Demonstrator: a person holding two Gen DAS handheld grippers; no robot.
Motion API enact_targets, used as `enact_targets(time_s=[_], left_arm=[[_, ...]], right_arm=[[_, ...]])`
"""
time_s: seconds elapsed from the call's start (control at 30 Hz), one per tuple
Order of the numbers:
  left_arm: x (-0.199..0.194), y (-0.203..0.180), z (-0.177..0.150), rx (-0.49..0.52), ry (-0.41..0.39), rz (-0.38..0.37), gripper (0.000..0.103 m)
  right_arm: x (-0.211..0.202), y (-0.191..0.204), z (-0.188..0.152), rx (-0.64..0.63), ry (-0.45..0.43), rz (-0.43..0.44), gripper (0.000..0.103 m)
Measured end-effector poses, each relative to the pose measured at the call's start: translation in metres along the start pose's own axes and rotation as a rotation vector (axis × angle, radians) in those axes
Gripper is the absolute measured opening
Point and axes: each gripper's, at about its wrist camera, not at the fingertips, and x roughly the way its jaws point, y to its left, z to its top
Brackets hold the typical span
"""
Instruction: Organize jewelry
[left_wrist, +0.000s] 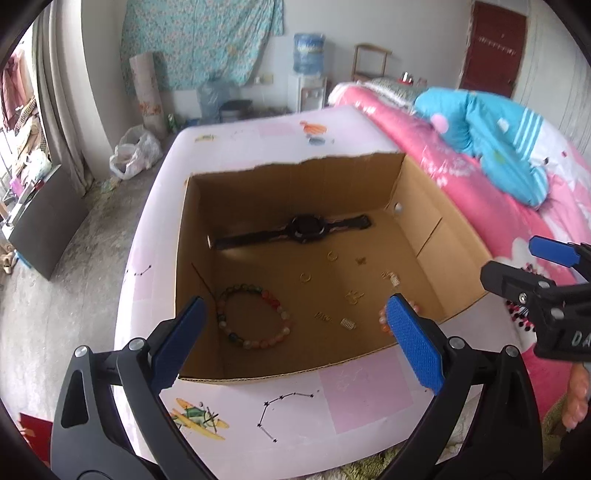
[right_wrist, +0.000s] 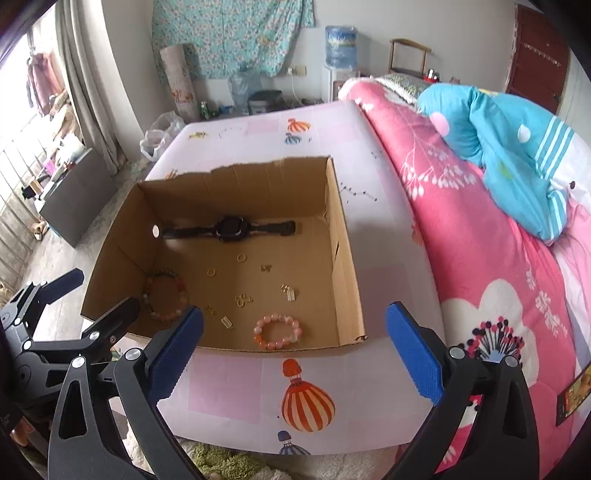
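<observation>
Both the left gripper and the right gripper hang spread wide and empty above the near edge of the cardboard box, where the watch, bracelets and small gold pieces lie below and beyond their fingertips.

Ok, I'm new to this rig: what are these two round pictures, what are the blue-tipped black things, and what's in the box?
Each picture comes from a fisheye camera on a hand-held gripper, looking along its jaws. The left gripper and right gripper both stand open, holding nothing. On the pink patterned bedsheet sits an open brown cardboard box. Inside lie a black wristwatch, a multicoloured bead bracelet, a pink bead bracelet and several small gold pieces.
</observation>
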Motion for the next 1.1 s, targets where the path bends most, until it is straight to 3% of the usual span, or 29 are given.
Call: enact_targets(time_s=[0.13,0.4,0.7,1.1], left_arm=[[0.01,0.002,0.006,-0.009,0.062,0.02,0.095],[0.028,0.001,0.015,-0.084,0.2,-0.014,0.094],[0.04,0.002,0.016,-0.1,0.208,0.045,0.094],[0.054,0.016,0.019,-0.151,0.237,0.051,0.094]], right_arm=[[0.013,-0.004,0.006,0.014,0.065,0.017,0.096],[0.038,-0.01,0.011,0.029,0.175,0.035,0.096],[0.058,-0.007,0.018,0.035,0.226,0.025,0.096],[0.068,0.002,0.026,0.002,0.248,-0.039,0.096]])
